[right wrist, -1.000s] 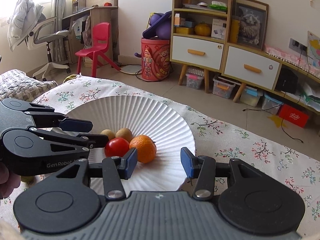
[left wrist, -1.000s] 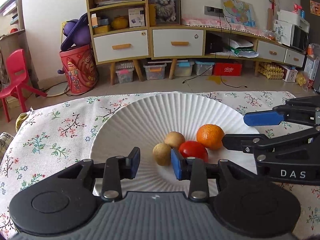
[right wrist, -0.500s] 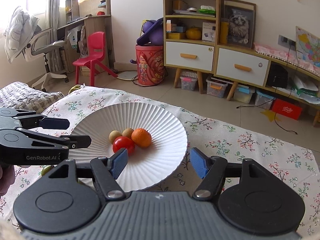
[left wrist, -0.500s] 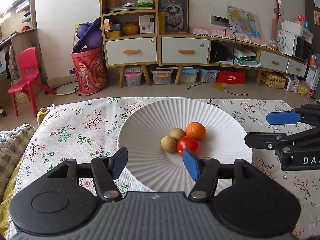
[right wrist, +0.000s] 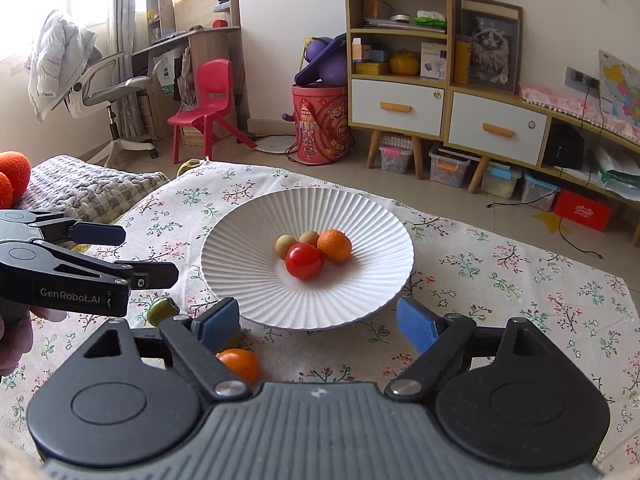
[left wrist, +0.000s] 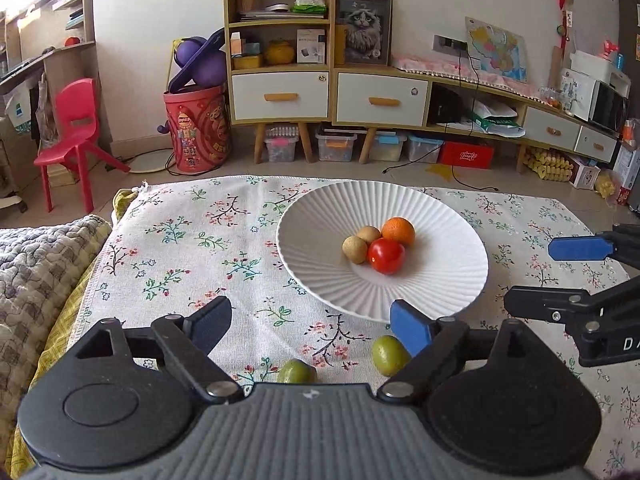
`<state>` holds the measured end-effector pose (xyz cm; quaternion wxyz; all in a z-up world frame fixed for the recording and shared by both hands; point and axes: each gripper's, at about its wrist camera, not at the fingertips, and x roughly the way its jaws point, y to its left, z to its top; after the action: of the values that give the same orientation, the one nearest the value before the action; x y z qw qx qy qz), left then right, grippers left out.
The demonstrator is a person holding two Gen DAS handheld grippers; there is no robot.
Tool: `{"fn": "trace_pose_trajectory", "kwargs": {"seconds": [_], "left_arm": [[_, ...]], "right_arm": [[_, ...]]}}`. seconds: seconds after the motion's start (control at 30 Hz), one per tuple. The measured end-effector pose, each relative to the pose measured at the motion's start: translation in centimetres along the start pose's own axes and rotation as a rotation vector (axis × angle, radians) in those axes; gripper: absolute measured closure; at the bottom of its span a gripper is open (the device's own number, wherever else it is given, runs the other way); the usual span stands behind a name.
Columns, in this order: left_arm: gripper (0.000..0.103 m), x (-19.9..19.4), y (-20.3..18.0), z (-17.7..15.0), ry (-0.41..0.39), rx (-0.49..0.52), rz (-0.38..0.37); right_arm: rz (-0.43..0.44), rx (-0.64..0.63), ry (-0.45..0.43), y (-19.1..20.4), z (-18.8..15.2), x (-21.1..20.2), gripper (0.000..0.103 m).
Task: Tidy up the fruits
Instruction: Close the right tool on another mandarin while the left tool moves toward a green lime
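Both tongs are spread wide and hold nothing: the left gripper point(left wrist: 310, 324) hovers near the front edge of the table, and the right gripper point(right wrist: 318, 318) hovers beside it, each with black arms and blue finger pads.

Beneath them a white cloth printed with small flowers point(left wrist: 192, 236) covers the table. On it, toward the far right in the left wrist view, sits a broad white ribbed plate point(left wrist: 320, 216).

At the plate's centre 4 fruits touch in a cluster: a round orange mandarin point(left wrist: 398, 231) at the far right, a shiny red tomato point(left wrist: 386, 255) nearest, and 2 small tan round fruits point(left wrist: 355, 249) on the left.

Off the plate, on the near cloth, lie loose pieces: 2 small green fruits point(left wrist: 388, 354) just in front of the plate's near rim, one partly hidden by the left gripper's body. The right wrist view shows a small orange fruit point(right wrist: 238, 364) just beside its left finger.

By this showing, the sorting looks a little over half done: 4 gathered, at least 3 left to collect.
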<state>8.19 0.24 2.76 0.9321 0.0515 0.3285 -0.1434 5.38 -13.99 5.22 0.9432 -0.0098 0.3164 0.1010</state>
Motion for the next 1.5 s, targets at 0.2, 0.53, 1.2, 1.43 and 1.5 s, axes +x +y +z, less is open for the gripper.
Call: {"fn": "trace_pose_trajectory", "kwargs": {"seconds": [0.2, 0.53, 1.2, 1.43, 1.5], "left_arm": [[0.017, -1.3, 0.7, -1.0, 0.004, -0.020, -0.004], [0.011, -1.8, 2.0, -3.1, 0.028, -0.056, -0.023], [0.011, -1.8, 2.6, -6.5, 0.092, -0.025, -0.021], [0.012, -0.6, 3.1, -6.7, 0.123, -0.051, -0.016], [0.013, -0.5, 3.1, -6.7, 0.124, -0.048, -0.017]], "right_arm": [[0.026, 0.019, -0.013, 1.0, -0.8, -0.9, 0.010], [0.006, 0.048, -0.010, 1.7, -2.5, -0.8, 0.001], [0.045, 0.012, 0.069, 4.0, -5.0, 0.1, 0.001], [0.072, 0.002, 0.079, 4.9, -5.7, 0.8, 0.016], [0.097, 0.010, 0.091, 5.0, -5.8, 1.1, 0.025]]}}
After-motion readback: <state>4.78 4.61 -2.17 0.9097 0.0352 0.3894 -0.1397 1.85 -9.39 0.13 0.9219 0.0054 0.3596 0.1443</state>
